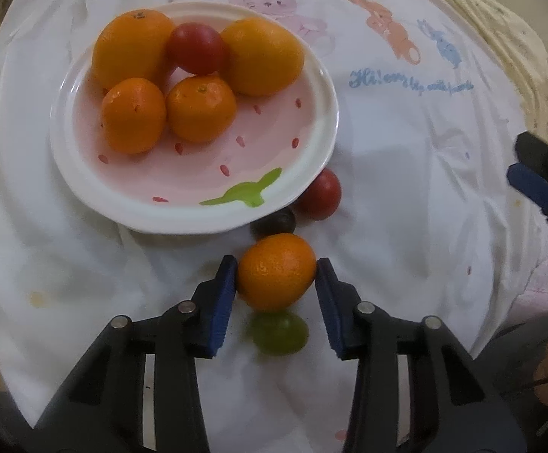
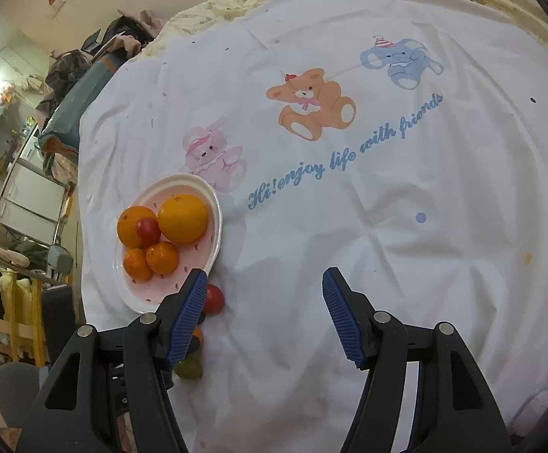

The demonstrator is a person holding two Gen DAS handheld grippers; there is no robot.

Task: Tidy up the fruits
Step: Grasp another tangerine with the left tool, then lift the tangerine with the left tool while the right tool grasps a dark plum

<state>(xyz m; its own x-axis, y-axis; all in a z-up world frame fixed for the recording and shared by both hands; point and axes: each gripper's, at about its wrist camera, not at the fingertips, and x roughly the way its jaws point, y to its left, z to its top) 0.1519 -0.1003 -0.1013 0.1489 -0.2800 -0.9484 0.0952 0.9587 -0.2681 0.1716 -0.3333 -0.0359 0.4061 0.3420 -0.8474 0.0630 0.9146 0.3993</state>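
On the white printed sheet (image 2: 349, 226), my plate (image 1: 304, 173) half hides a dark fruit (image 1: 274, 222) and a red one (image 1: 321, 193) behind its rim. My left tool (image 1: 277, 270) closes on a mandarin (image 1: 276, 271), both pads touching; a blurred green fruit (image 1: 278, 333) lies just beneath. My right tool (image 2: 262, 283) hangs wide, empty.

Plate (image 1: 311, 158) rim, dark fruit (image 1: 274, 222) crowd orange (image 1: 277, 271); cloth (image 1: 425, 226) rightward open.
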